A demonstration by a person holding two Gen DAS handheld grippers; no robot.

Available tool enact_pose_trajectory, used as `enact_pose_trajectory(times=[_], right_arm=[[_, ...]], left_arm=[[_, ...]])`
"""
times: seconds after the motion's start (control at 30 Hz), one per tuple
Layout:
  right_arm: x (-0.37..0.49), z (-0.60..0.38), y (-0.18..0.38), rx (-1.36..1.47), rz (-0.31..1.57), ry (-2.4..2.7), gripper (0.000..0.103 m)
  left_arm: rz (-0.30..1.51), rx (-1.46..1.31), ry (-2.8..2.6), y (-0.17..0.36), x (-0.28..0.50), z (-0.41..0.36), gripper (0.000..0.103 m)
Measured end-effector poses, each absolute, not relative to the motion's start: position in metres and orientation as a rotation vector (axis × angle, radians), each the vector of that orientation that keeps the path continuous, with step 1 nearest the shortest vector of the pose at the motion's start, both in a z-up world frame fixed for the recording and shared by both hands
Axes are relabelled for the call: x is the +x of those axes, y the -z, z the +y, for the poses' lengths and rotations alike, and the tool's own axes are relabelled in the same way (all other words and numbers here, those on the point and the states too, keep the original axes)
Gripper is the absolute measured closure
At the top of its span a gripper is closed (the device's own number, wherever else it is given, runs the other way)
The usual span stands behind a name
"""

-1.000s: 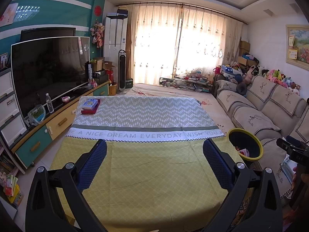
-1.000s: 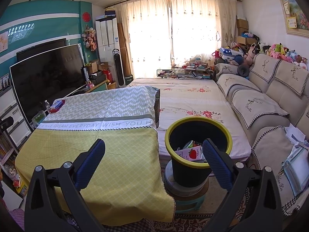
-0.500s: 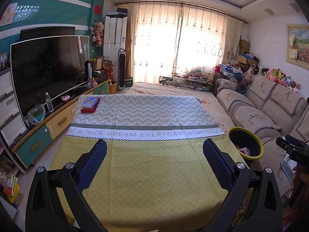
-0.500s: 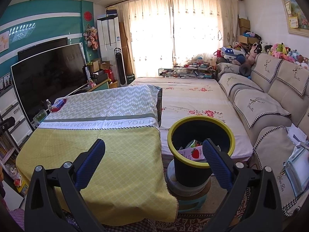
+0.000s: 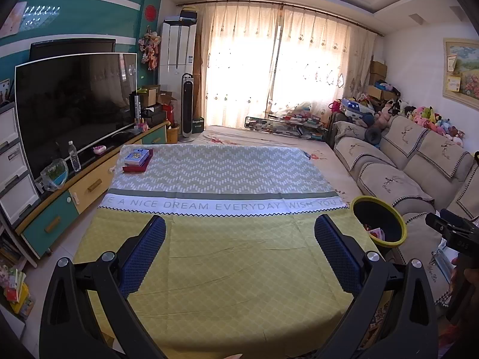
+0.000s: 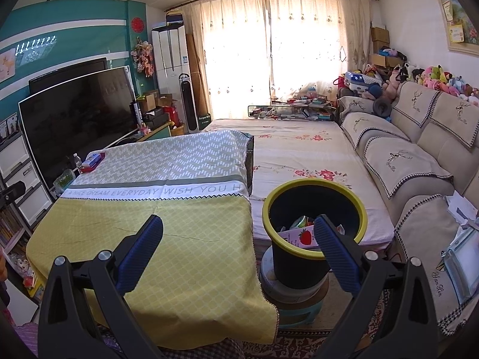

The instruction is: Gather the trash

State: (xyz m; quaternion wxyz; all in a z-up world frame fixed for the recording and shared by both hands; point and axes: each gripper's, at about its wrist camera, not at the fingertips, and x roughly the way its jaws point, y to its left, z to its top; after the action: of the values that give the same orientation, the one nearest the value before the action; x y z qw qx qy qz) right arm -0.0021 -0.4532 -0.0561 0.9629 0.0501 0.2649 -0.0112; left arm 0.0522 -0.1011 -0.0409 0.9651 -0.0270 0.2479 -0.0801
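Note:
A black trash bin with a yellow rim (image 6: 314, 224) stands on a stool to the right of the table; the left wrist view shows the same bin (image 5: 378, 221) at the table's right edge. Inside it lie a white carton with a strawberry print (image 6: 301, 236) and other scraps. My right gripper (image 6: 238, 224) is open and empty, held above the table's right front corner, its right finger in front of the bin. My left gripper (image 5: 239, 224) is open and empty above the yellow part of the tablecloth (image 5: 239, 257).
A stack of boxes (image 5: 137, 160) lies at the table's far left corner. A TV (image 5: 71, 107) on a low cabinet runs along the left. A sofa (image 6: 419, 155) lines the right, with a low flowered mattress (image 6: 302, 155) between it and the table.
The right gripper has drifted slightly left and back, so the bin sits further right in its view. The left view has barely shifted. Both grippers stay open.

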Motion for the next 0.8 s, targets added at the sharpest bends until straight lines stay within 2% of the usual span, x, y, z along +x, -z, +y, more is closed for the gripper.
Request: enact_pose_trajectory(times=[0.8], right_arm=[[0.0014,-0.4499,0.0587,0.095,0.546,0.013,0.007]], left_arm=[[0.503,-0.066,0.187,0.0383,0.0518,-0.1025,0.005]])
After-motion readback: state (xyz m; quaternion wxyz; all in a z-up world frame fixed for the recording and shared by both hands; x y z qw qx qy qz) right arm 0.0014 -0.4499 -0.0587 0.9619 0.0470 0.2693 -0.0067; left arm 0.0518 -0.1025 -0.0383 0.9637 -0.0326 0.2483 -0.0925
